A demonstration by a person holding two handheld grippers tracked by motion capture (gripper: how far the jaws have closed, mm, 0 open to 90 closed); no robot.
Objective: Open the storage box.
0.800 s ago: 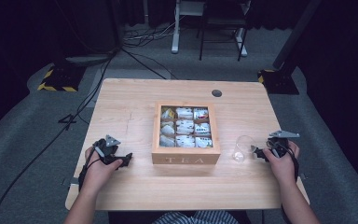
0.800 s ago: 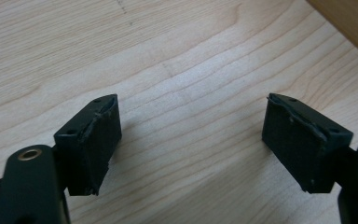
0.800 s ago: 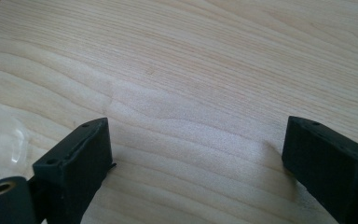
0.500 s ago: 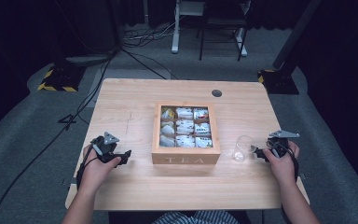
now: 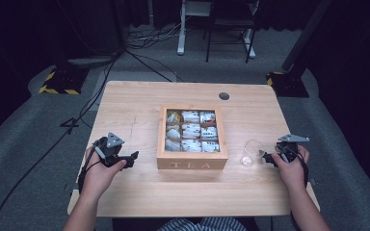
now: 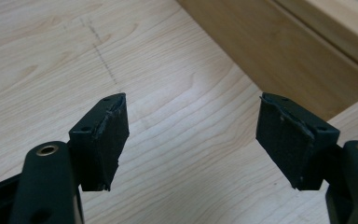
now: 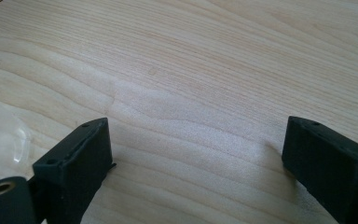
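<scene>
A dark room with grey carpet surrounds a light wooden table (image 5: 139,108); cables trail over the floor at the far left, and desk and chair legs stand beyond the far edge. In the middle of the table sits an open wooden tea box (image 5: 191,159), its nine compartments holding wrapped tea bags (image 5: 191,130). Just right of the box, near the table's near right part, stands a small clear glass (image 5: 250,153).

The left gripper (image 5: 130,158) hovers low over bare wood just left of the box, its jaws spread with nothing between them; its own view shows the box's side wall (image 6: 279,51) close ahead. The right gripper (image 5: 266,157) sits just right of the glass, jaws also spread and empty; a faint clear shape at the left edge of its view is probably the glass (image 7: 2,135).

The step in hand looks like an approach. To do it well, the right gripper should close in level on the glass wall and squeeze gently, while the left comes over the box rim to pick a bag cleanly.
</scene>
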